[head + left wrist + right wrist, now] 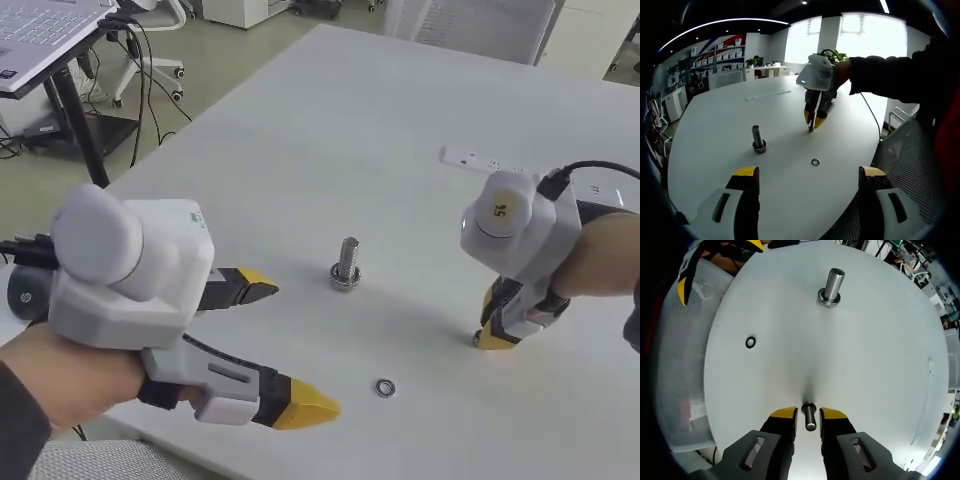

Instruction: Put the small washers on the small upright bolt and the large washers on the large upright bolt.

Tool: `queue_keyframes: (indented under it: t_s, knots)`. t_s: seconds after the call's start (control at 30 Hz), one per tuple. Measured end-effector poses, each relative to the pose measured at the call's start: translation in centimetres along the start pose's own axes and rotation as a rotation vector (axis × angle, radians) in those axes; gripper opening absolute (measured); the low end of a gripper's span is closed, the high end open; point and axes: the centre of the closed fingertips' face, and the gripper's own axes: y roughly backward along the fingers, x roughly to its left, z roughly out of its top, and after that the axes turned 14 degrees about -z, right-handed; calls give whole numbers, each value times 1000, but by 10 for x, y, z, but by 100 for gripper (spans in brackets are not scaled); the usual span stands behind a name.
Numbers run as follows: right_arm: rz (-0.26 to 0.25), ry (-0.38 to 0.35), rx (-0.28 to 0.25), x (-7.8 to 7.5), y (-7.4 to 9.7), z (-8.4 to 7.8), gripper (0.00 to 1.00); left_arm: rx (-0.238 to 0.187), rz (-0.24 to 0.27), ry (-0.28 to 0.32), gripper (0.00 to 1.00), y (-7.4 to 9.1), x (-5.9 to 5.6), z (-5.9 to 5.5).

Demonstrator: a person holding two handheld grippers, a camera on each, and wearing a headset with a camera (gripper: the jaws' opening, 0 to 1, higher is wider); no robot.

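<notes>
Across white table point(400, 120), straddling small bolt point(809, 419) with right gripper point(809, 412), narrow, clamp unclear; holding left gripper point(809, 175) wide. Seemingly steadying bolt; next, needs pinching loose washer point(385, 387) and threading it on.

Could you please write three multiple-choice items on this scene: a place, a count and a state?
1. Where does the small bolt stand? A) between the jaws of the right gripper B) against the large bolt C) in the left gripper
2. How many washers lie loose on the table? A) none B) one C) three
3. How is the left gripper? A) shut on a washer B) shut on a bolt C) open, empty
1 A: the right gripper view shows it between the jaws. 2 B: one washer lies apart from the large bolt. 3 C: its jaws stand wide apart, nothing between.
</notes>
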Motion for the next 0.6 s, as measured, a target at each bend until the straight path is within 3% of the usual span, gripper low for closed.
queue_keyframes:
  t_s: [0.6]
  knots:
    - [-31, -74, -4, -1, 12, -22, 28, 5, -7, -9, 81, -2, -3, 0]
